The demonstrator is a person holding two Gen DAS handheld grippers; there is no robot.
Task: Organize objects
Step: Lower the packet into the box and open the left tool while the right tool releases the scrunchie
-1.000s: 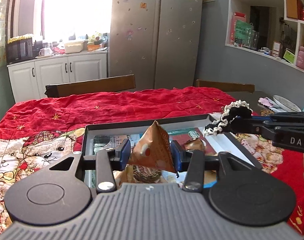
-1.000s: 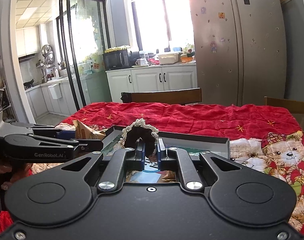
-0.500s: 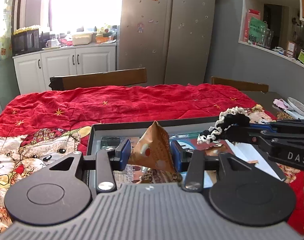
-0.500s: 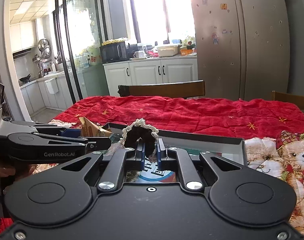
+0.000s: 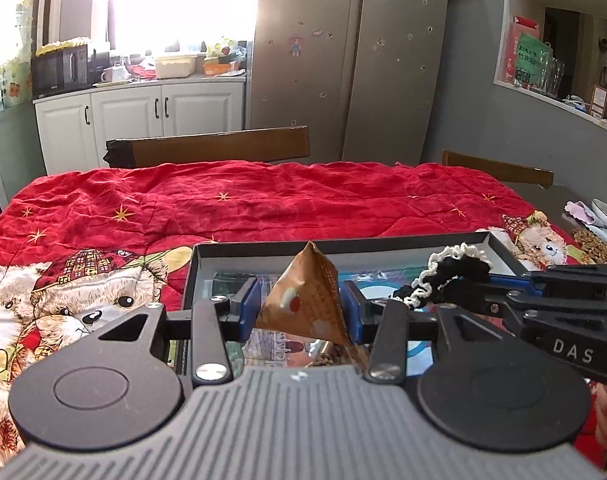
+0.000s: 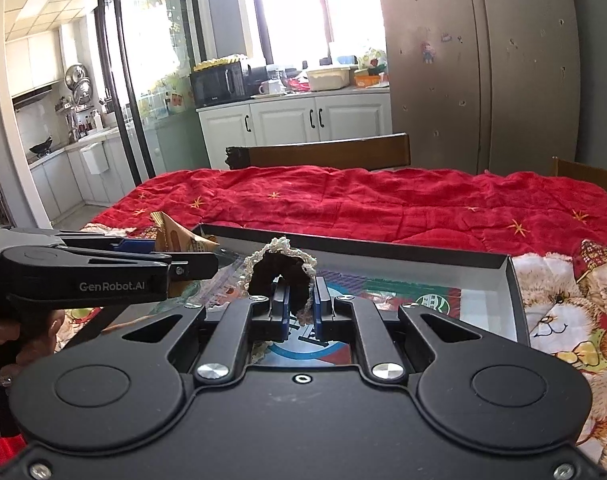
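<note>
Left gripper (image 5: 301, 310): its blue fingers (image 5: 249, 308) are closed on a brown triangular snack packet (image 5: 307, 300), pinching it across the lower half so the pointed top stands free above them

Right gripper (image 6: 299, 298): fingers nearly together, clamped on a black scrunchie with cream lace trim (image 6: 281, 270), which arches up over the tips

Where the things are: both are held in the air above the shallow dark box (image 5: 383, 242) on the red bear-print quilt (image 5: 223, 200) covering the table; neither touches the box floor as far as I can see

Box contents: a printed sheet or flat packets in blue, green and red line the bottom (image 6: 403, 292); I cannot make out separate compartments

Spacing: the two grippers sit near each other over the box, the right one crossing in from the left gripper's right side (image 5: 563, 320)

Step in hand, as I judge it: lowering each item into the box and letting go

Doing it well: bring each one low before opening, since the packet is light and could tumble, and the scrunchie may cling to a pad; set them in separate spots, packet toward the left, scrunchie toward the right

Watch for: the grippers knocking together, or a finger catching the box's far wall
</note>
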